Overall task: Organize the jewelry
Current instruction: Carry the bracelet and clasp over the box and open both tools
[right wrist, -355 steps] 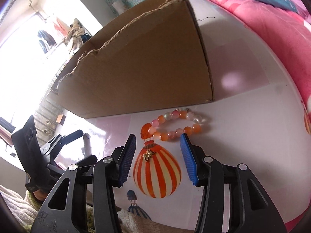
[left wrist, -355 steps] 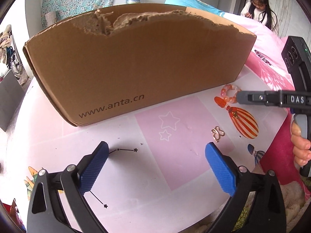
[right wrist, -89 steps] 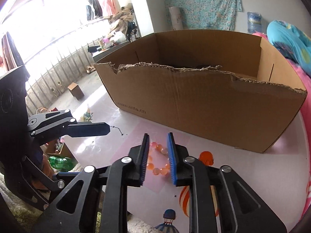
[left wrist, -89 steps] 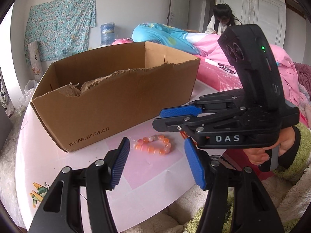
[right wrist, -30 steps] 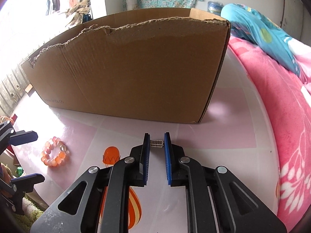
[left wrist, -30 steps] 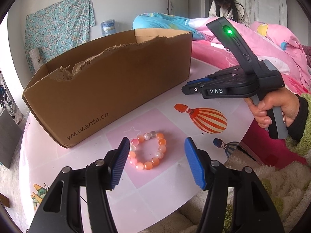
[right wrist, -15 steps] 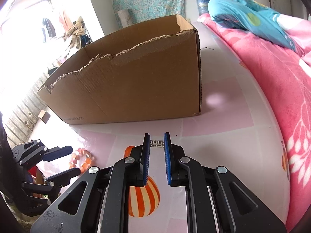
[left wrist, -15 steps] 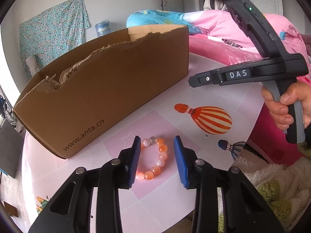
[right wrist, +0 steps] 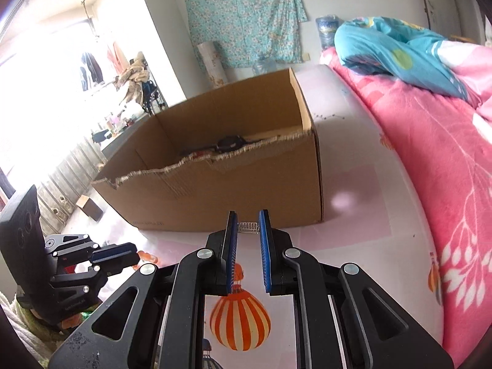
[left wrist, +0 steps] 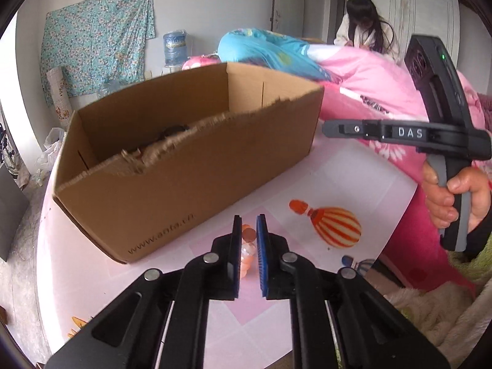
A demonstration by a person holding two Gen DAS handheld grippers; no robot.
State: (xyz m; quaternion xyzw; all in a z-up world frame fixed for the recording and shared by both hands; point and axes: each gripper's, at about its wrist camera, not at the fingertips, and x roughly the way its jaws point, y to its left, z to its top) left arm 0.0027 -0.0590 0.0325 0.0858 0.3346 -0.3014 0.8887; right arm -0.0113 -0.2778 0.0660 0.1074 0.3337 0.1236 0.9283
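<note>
My left gripper (left wrist: pixel 247 226) is shut on the orange and pink bead bracelet (left wrist: pixel 248 241), held above the table in front of the cardboard box (left wrist: pixel 190 172). The bracelet peeks out beside the left gripper in the right wrist view (right wrist: pixel 147 256). My right gripper (right wrist: pixel 247 226) is shut on a small silver clasp-like jewelry piece (right wrist: pixel 248 227), raised in front of the box (right wrist: pixel 230 184). It appears from the side in the left wrist view (left wrist: pixel 332 129), near the box's right end. Dark items (right wrist: pixel 229 143) lie inside the box.
The round table (left wrist: pixel 353 178) has a pink and white cover with a striped balloon print (left wrist: pixel 335 226). A bed with a pink blanket (right wrist: pixel 430 153) runs along the right. A person (left wrist: pixel 366 27) sits at the back.
My left gripper has closed on the bracelet and lifted it off the table. Both grippers have risen, so the inside of the box now shows.
</note>
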